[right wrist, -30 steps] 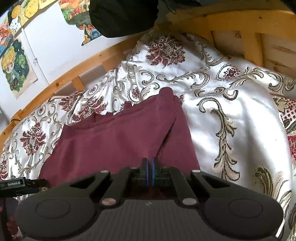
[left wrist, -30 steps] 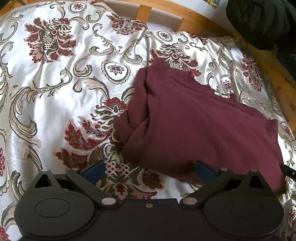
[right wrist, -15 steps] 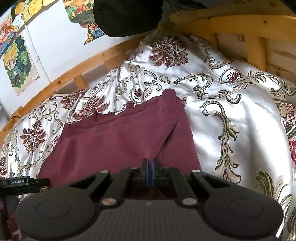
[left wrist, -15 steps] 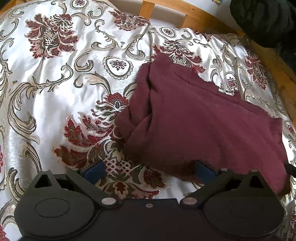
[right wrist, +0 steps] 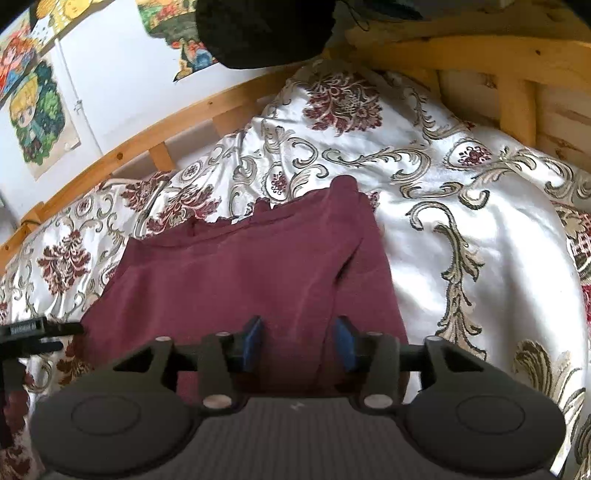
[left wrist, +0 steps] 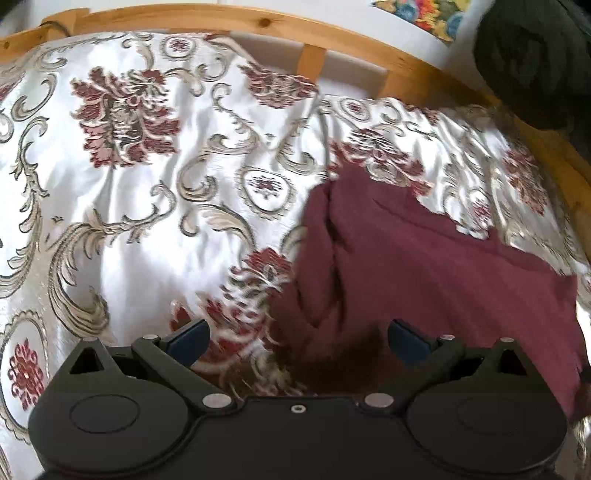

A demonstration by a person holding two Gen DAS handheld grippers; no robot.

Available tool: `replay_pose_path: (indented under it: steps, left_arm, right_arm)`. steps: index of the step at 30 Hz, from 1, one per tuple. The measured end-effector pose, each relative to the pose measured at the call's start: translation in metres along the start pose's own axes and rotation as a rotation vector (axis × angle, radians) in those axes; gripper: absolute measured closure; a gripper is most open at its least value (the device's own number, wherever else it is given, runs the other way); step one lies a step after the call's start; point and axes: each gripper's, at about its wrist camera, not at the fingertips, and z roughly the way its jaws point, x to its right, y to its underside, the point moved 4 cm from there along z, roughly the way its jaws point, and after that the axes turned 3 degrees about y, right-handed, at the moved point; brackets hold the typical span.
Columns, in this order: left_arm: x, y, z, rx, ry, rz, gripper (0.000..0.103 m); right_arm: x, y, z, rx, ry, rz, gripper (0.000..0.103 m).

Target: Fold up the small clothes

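Note:
A maroon garment (left wrist: 424,280) lies folded on the floral satin bedspread (left wrist: 147,229). It also shows in the right wrist view (right wrist: 240,280). My left gripper (left wrist: 297,339) is open wide and hovers over the garment's near left edge, empty. My right gripper (right wrist: 297,341) is open, its blue pads either side of a fold at the garment's near right end, holding nothing. The left gripper's tip (right wrist: 33,332) shows at the left edge of the right wrist view.
A wooden bed rail (left wrist: 332,40) runs behind the bedspread. A dark cloth bundle (right wrist: 266,29) hangs on the rail at the far corner. Cartoon posters (right wrist: 33,110) are on the white wall. Bare bedspread (right wrist: 480,258) lies right of the garment.
My right gripper was shut on the garment's near edge and has opened, letting it go. The left gripper has tilted up and shifted right over the garment.

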Motion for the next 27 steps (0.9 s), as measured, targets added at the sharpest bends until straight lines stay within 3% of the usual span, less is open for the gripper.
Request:
replay_pose_path:
  steps: [6,13,19,27]
  left_arm:
    - [-0.014,-0.001,0.022,-0.083,-0.041,-0.015,0.001]
    - [-0.011,0.009,0.025,-0.069,-0.064,0.046,0.001]
    - [-0.011,0.009,0.023,-0.071,-0.065,0.044,0.001]
    - [-0.011,0.011,0.022,-0.059,-0.068,0.044,0.001]
  right_arm:
    - [-0.003,0.004,0.006,-0.006,0.026,-0.041,0.030]
    - [-0.002,0.009,0.013,-0.033,0.092,-0.091,0.013]
    - [0.000,0.007,0.008,-0.005,0.094,-0.074,0.001]
    - [-0.016,0.004,0.002,0.083,0.098,-0.154,0.000]
